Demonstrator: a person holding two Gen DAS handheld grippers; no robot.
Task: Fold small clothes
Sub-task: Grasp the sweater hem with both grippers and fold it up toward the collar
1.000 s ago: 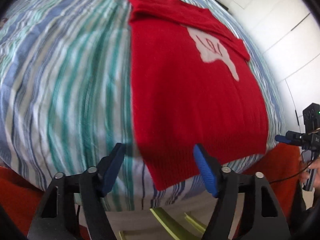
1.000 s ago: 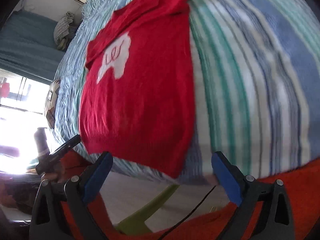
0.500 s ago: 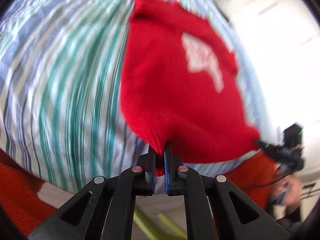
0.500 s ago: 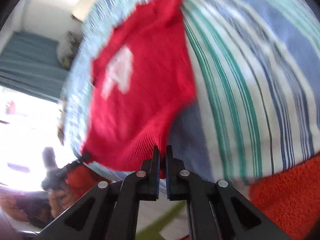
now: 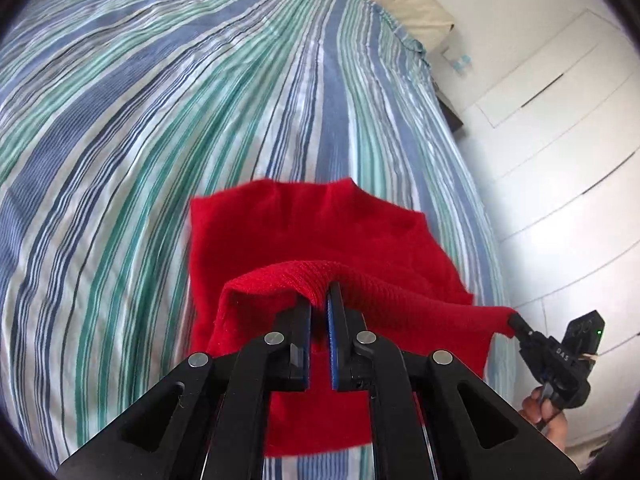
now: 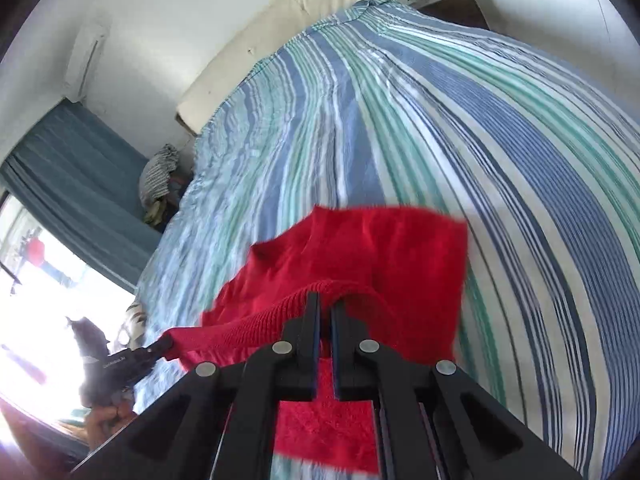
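sweater [image 5: 320, 232]: red knit garment on the bed, low in both wrist views around 6 o'clock; its ribbed hem is lifted off the cover and stretched in a line between the two grippers, while the rest lies below and ahead of it, slack and rumpled.
left gripper [image 5: 319, 300]: black frame with blue pads, jaws pressed nearly together and pinching the ribbed hem; the knit drapes over the fingertips at the centre of the left wrist view.
right gripper [image 6: 325, 300]: same build, jaws pressed nearly together on the hem at the other corner; the fabric bunches over its tips in the right wrist view.
right gripper, seen from the left: [image 5: 516, 322] at 4 o'clock, its tip buried in the hem corner, with the holder's hand [image 5: 548, 418] under it.
left gripper, seen from the right: [image 6: 162, 346] at 8 o'clock, its tip at the hem's far corner, partly washed out by window glare.
hem: taut from gripper to gripper, sagging a little at the middle.
bedcover [image 5: 160, 100]: blue, green and white stripes, wrinkled, filling the view from 9 to 1 o'clock.
pillow [image 6: 280, 20]: cream, at the head of the bed, 12 o'clock in the right view.
drawers [image 5: 560, 120]: white fronts beside the bed, 2 to 3 o'clock in the left view.
curtain [image 6: 80, 184]: blue, at 9 o'clock in the right view, beside a bright window.
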